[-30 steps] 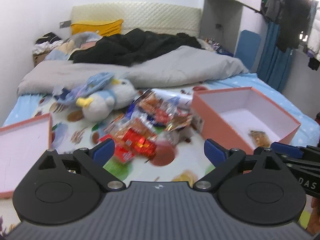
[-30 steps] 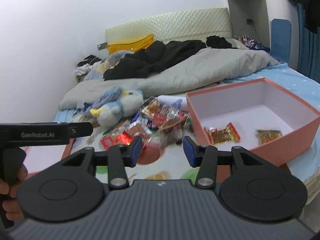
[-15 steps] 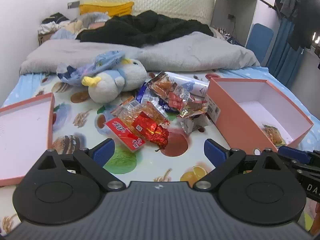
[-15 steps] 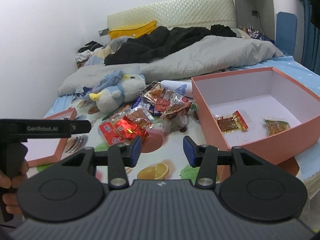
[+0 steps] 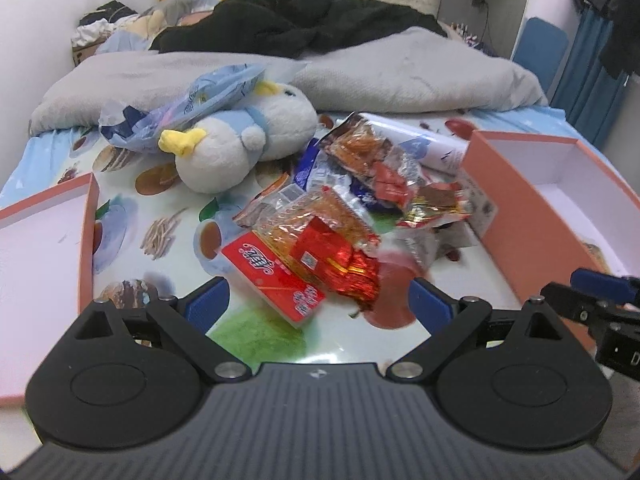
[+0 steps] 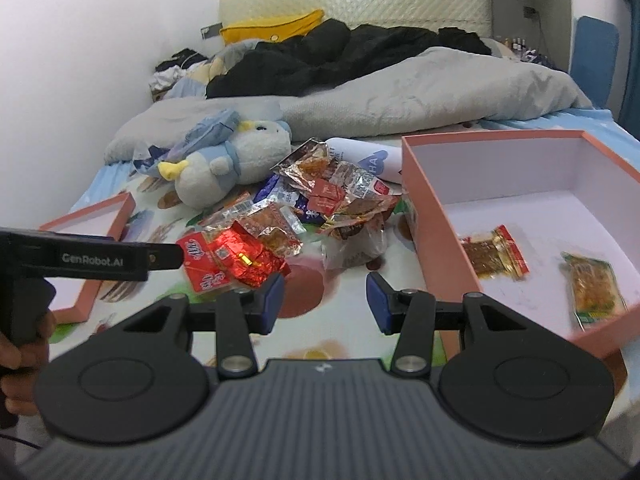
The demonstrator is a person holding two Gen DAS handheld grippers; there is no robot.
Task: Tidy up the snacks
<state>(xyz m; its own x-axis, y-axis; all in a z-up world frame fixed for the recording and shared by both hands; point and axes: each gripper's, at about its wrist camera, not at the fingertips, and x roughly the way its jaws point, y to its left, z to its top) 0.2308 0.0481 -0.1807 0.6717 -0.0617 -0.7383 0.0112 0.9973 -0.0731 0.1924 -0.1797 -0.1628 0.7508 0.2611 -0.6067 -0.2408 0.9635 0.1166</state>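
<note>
Both tongs hover level over the bed, aimed at the snacks [image 5: 344, 216], empty. The left tongs [image 5: 318, 302] are spread wide; the right tongs [image 6: 326, 300] are spread less. The snacks lie at 12 o'clock; the box [image 6: 436, 216] at 2 o'clock holds two packets [image 6: 494, 258].

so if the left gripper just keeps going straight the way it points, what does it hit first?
Most likely the red snack box, with the crinkled red foil packet lying on it. Both sit at the near edge of the snack pile, between the open fingers of the left gripper. Depth is unclear; it could touch the bedsheet first.
</note>
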